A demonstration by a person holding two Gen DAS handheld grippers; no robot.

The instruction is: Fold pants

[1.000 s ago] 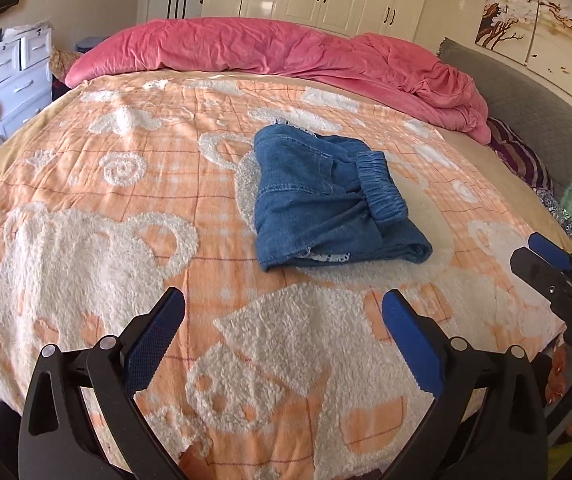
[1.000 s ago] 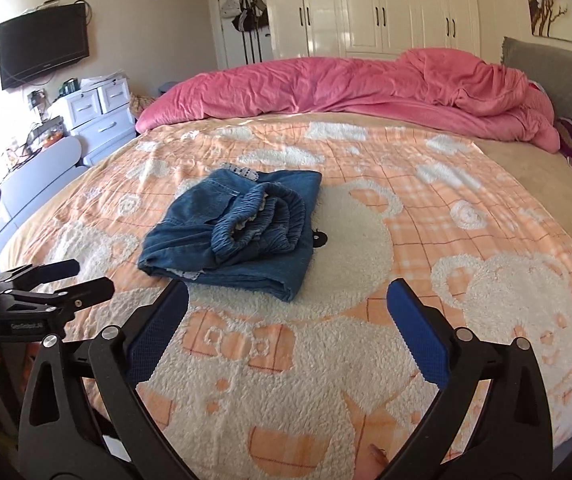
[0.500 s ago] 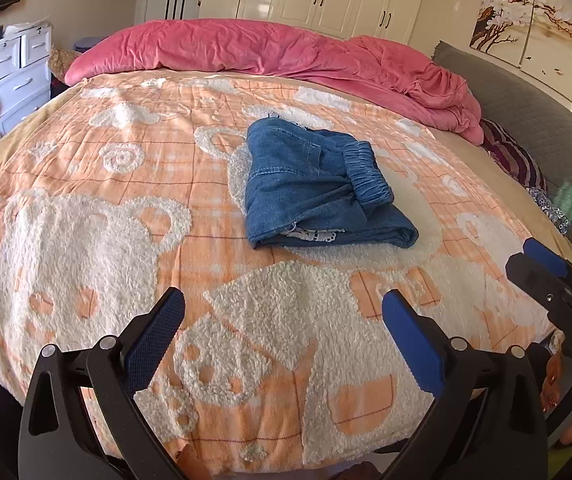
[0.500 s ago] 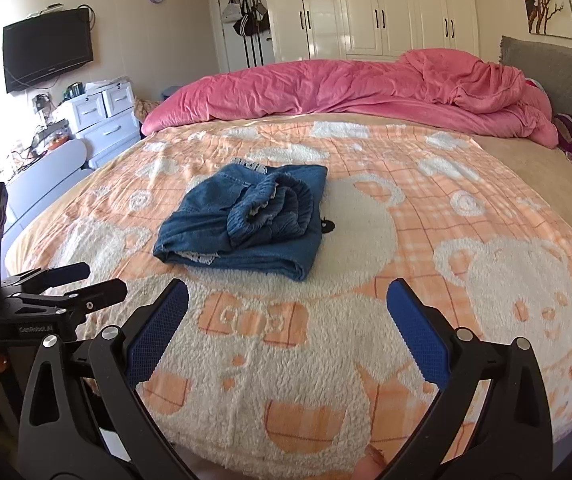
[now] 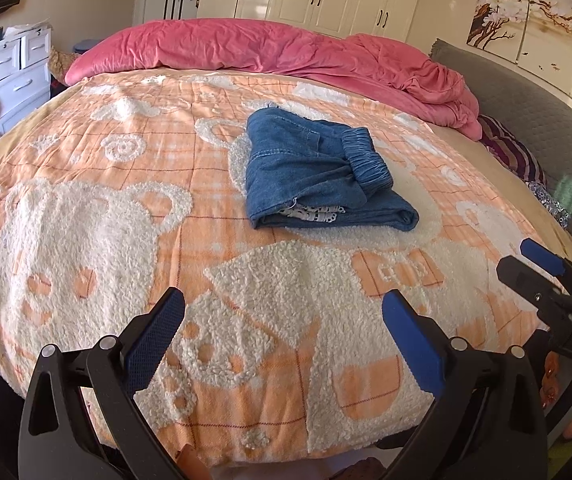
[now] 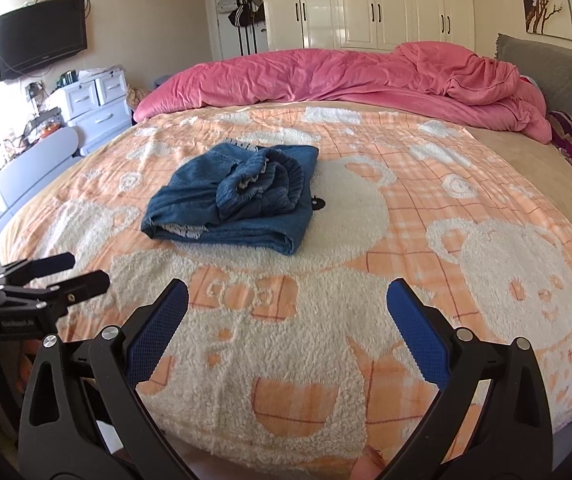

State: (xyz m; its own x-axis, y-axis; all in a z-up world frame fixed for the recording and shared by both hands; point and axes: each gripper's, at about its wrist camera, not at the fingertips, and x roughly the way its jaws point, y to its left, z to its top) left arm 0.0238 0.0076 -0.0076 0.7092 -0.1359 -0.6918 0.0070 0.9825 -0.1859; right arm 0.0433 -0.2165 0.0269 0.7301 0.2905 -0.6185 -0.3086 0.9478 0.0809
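Right wrist view gives us TV [image 6: 42,38] on wall; left wrist view gives us painting [image 5: 525,12]. Pants [image 5: 317,172] folded into blue denim bundle, elastic waistband on top, mid-bed [image 5: 86,208]. Left claw [image 5: 284,330] and right claw [image 6: 287,322] both wide open, empty, at bed's near edge.

White letters "DAS" show on the right gripper [image 5: 541,276] body.

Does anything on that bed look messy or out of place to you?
Mostly the denim pants: they lie folded on the orange bear blanket, but the elastic waistband bunches up on top instead of lying flat, and white lining peeks out at the near edge. The pink duvet is heaped along the far side.
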